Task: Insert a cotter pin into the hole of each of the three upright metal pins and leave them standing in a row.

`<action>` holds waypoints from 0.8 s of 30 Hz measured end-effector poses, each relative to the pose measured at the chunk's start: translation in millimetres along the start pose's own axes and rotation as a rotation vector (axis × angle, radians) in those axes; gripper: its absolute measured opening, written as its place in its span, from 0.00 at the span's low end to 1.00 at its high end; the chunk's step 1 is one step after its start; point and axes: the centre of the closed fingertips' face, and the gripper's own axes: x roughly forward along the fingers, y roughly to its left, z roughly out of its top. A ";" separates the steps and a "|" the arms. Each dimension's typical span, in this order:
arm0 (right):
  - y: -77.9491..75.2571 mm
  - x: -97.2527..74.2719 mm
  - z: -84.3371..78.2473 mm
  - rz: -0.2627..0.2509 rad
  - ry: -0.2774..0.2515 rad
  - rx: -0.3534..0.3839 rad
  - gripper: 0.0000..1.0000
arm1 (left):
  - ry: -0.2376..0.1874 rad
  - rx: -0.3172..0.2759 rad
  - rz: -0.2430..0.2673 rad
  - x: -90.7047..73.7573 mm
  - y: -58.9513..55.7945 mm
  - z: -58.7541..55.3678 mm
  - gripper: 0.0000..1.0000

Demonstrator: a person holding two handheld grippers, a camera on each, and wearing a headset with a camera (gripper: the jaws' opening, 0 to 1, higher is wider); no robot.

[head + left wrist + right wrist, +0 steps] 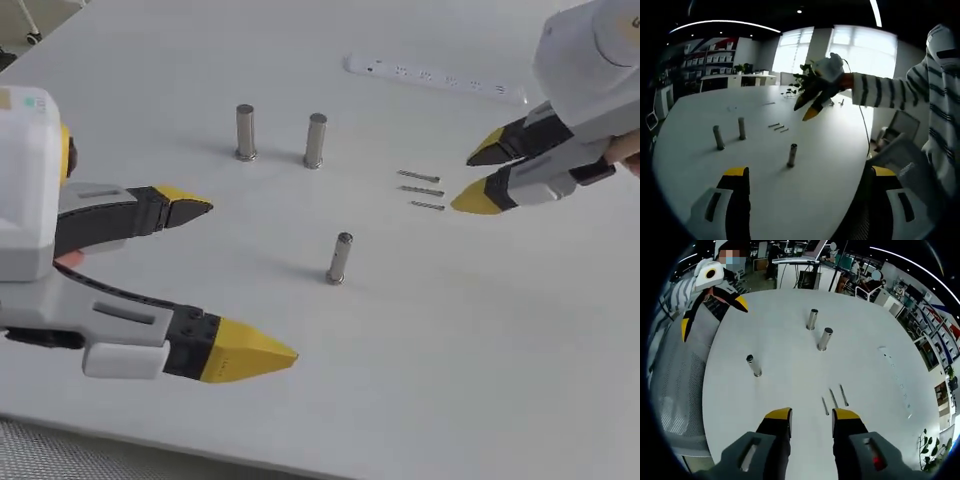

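Note:
Three upright metal pins stand on the white table: two side by side at the back [244, 132] [315, 140] and one alone nearer me [340, 258]. Three thin cotter pins [421, 190] lie flat in a small stack to the right of the back pair. My right gripper [472, 180] hovers open just right of the cotter pins, which also lie just ahead of its yellow tips in its own view [832, 397]. My left gripper [240, 280] is wide open and empty at the near left, left of the lone pin [792, 155].
A white power strip [435, 78] lies along the far side of the table. The table's near edge [150, 440] runs just below my left gripper. A person's striped sleeve [875, 90] holds the right gripper. Shelves and desks stand beyond the table.

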 end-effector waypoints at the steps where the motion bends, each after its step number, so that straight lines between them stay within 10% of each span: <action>1: -1.2 4.0 -1.7 0.018 0.005 0.006 0.25 | 0.004 -0.005 0.005 0.5 -0.9 -1.9 0.99; 24: -23.0 56.3 -29.4 0.080 0.160 -0.025 0.10 | 0.019 -0.032 0.054 -13.4 12.5 -16.3 0.99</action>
